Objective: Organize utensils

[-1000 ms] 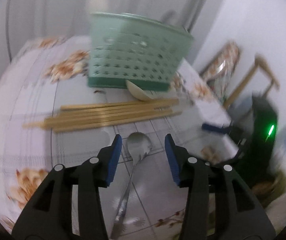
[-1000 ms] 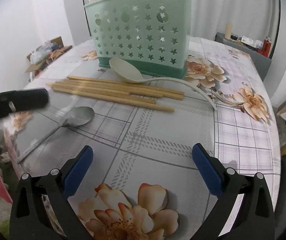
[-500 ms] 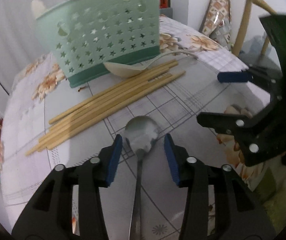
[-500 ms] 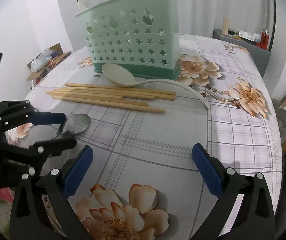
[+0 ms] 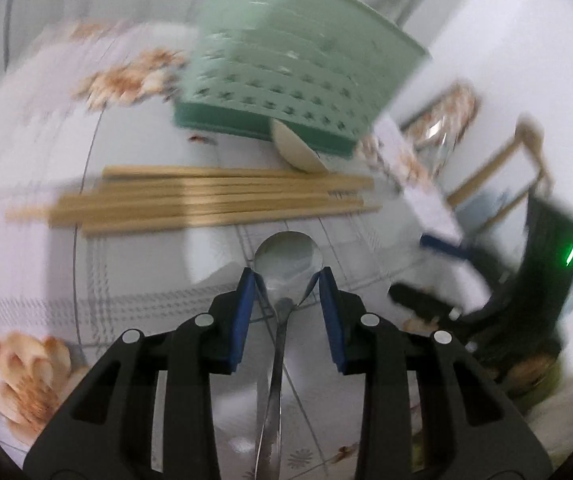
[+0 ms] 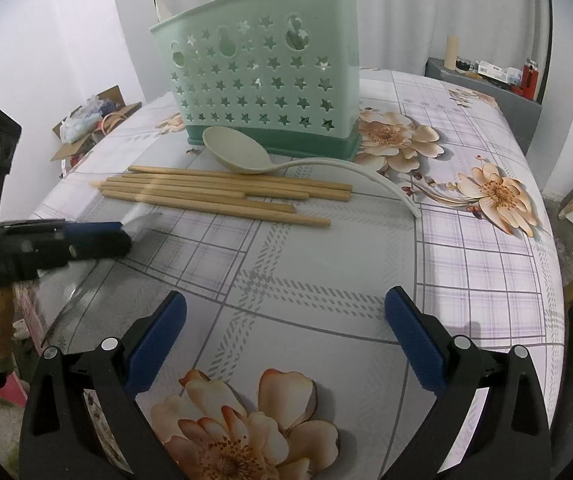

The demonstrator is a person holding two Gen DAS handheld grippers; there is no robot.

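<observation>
Left gripper [image 5: 286,280] jaws partly open around the shiny metal spoon [image 5: 288,256], not clamped, just in front of bamboo chopsticks [image 6: 222,192], right gripper [image 6: 286,320] wide open and empty, star-holed green plastic basket [image 6: 262,84] behind chopsticks, cream ladle [image 6: 238,154] sharp only in right view.

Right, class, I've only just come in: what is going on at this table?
Someone with a handheld gripper in each hand is tidying utensils. The left gripper straddles the neck of a metal spoon lying on the flowered tablecloth, pads apart, not yet clamped. The right gripper hangs wide open, holding nothing. Wooden chopsticks and a pale plastic ladle lie before the green caddy, which already holds at least one utensil.
</observation>
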